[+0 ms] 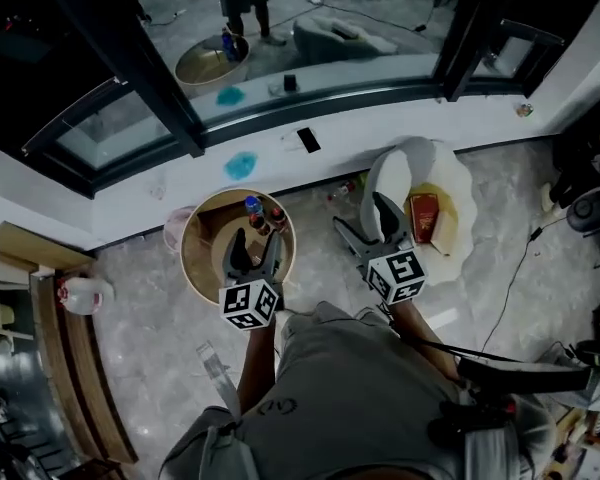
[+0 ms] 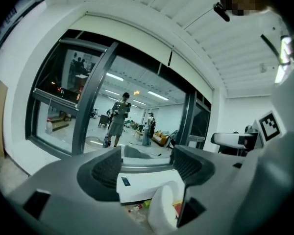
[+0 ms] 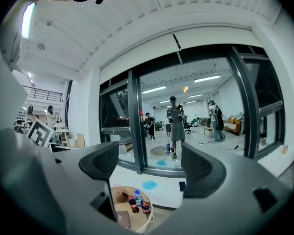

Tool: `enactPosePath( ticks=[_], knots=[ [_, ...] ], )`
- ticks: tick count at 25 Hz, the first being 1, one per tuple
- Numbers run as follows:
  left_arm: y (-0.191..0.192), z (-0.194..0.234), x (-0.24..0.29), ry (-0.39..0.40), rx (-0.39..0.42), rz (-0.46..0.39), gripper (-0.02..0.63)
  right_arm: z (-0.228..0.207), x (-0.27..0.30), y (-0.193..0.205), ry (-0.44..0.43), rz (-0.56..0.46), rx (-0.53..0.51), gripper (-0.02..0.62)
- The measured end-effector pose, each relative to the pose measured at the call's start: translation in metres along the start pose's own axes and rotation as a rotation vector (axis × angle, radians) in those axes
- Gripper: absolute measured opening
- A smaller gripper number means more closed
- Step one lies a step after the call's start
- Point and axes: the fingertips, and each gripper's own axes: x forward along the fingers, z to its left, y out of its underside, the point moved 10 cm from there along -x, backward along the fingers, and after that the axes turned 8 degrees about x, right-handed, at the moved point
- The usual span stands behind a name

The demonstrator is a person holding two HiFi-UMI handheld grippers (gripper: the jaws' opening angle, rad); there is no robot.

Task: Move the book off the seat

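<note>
Seen from above, a person in a grey shirt holds two grippers out over a pale marble floor. The left gripper (image 1: pixel 253 243) hangs above a round wooden table (image 1: pixel 194 226) carrying three bottles (image 1: pixel 263 213); its jaws are apart with nothing between them. The right gripper (image 1: pixel 365 220) also has its jaws apart and empty, just beside a white shell seat (image 1: pixel 392 166). The red-brown book (image 1: pixel 423 216) lies on that seat's yellowish cushion. Farther off, a white sill (image 1: pixel 400 118) holds what looks like a dark phone (image 1: pixel 308 140), below a dark-framed window (image 3: pixel 137 126).
</note>
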Motion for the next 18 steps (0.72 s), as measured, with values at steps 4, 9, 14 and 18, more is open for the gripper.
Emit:
enactPosePath(
  ticks=[4, 9, 14, 18],
  knots=[
    [0.007, -0.080, 0.017, 0.001, 0.027, -0.012, 0.344, -0.056, -0.039, 0.004, -0.008, -0.039, 0.034, 0.410],
    [-0.001, -0.167, 0.047, 0.077, 0.113, -0.068, 0.344, -0.123, -0.077, 0.003, 0.021, -0.068, 0.065, 0.410],
    [-0.012, -0.220, 0.086, 0.217, 0.206, -0.062, 0.344, -0.178, -0.097, -0.011, 0.123, -0.142, 0.089, 0.410],
    [0.014, -0.252, 0.142, 0.352, 0.197, -0.025, 0.344, -0.226, -0.113, 0.000, 0.253, -0.157, 0.111, 0.410]
  ],
)
